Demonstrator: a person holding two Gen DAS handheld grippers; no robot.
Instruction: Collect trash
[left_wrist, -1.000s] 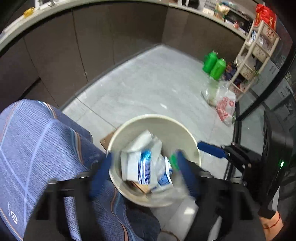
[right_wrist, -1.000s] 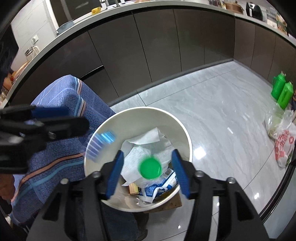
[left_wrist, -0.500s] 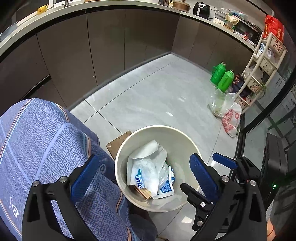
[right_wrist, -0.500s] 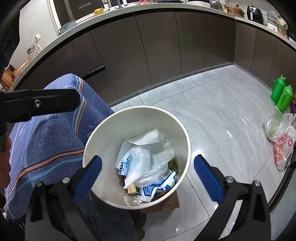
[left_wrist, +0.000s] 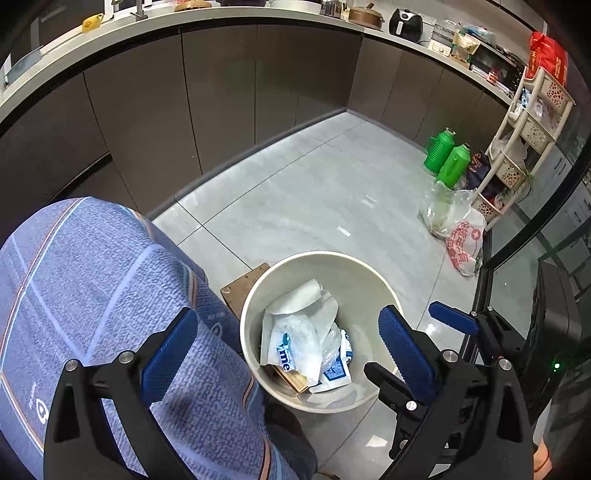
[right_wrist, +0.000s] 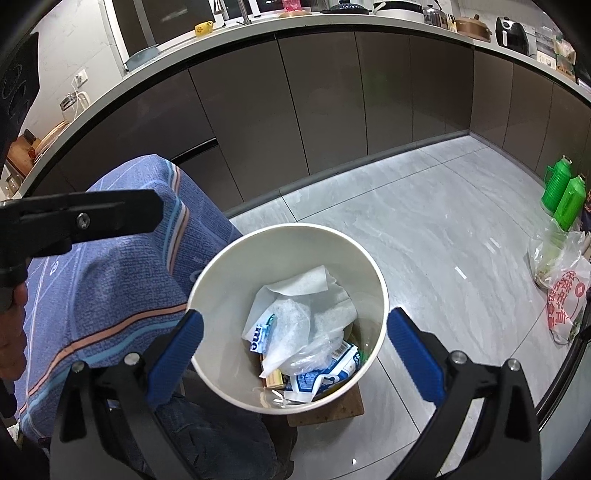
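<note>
Left hand-held gripper (left_wrist: 284, 339) and right hand-held gripper (right_wrist: 293, 345) both just spread wide, nothing between them, above white bin (right_wrist: 221, 291), wrappers and tissue (right_wrist: 306, 295) inside, possibly cardboard at 6 o'clock.

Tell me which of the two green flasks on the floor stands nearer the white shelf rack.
The lighter green flask, the right-hand one in the left wrist view. It stands next to the rack; the darker flask stands further from it.
</note>
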